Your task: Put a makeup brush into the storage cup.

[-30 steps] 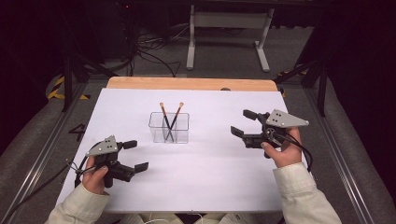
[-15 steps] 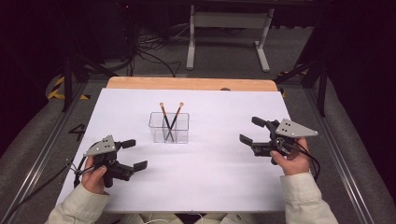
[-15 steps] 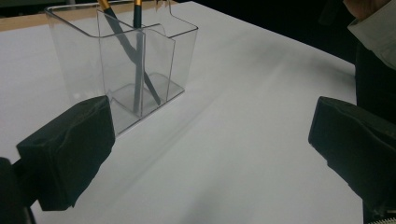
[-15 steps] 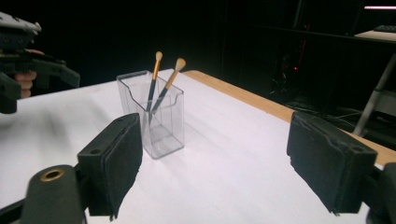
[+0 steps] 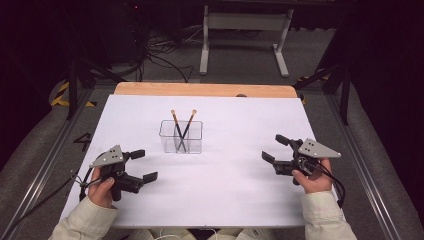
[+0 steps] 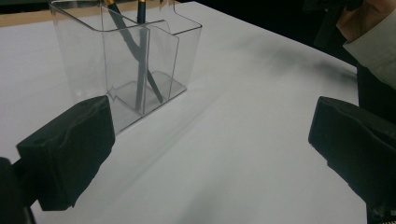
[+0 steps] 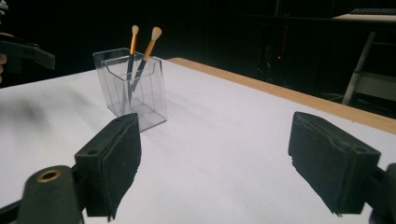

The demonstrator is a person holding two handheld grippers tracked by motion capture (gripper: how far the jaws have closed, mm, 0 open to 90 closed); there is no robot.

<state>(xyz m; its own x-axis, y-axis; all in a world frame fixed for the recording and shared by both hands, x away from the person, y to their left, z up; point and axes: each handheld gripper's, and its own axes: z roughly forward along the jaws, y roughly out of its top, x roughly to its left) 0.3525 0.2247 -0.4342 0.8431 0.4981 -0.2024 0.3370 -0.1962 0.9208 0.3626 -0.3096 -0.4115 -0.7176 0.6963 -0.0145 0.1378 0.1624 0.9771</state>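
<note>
From the high view, a clear plastic holder [image 5: 181, 136] stands upright near the middle of the white table [image 5: 235, 200], with two brushes [image 5: 182, 128] leaning inside it and crossing each other, their pale tips up and toward the far edge. The left gripper [image 5: 140, 165] sits at the near left of the table, held in the person's left hand [image 5: 102, 186]; its jaws are spread wide with nothing between them and point toward the right. The holder lies beyond it and to its right, apart from it. The right gripper [image 5: 275, 148] is at the right side of the table in the right hand [image 5: 312, 179], jaws likewise wide apart and empty, pointing left and slightly away. The holder lies to its left, well apart.

In the left gripper view, the two black jaws stand far apart at the bottom corners. The holder [image 6: 128, 60] is just past the left jaw, at the upper left, not touching it; a partition divides it into compartments, and the dark brush handles [image 6: 140, 65] stand in the farther one. A sleeve [image 6: 373, 51] shows at the upper right.

In the right gripper view, the jaws are again wide and empty. The holder [image 7: 133, 88] stands above the left jaw, farther across the table, with both brushes [image 7: 140, 53] rising above its rim.
</note>
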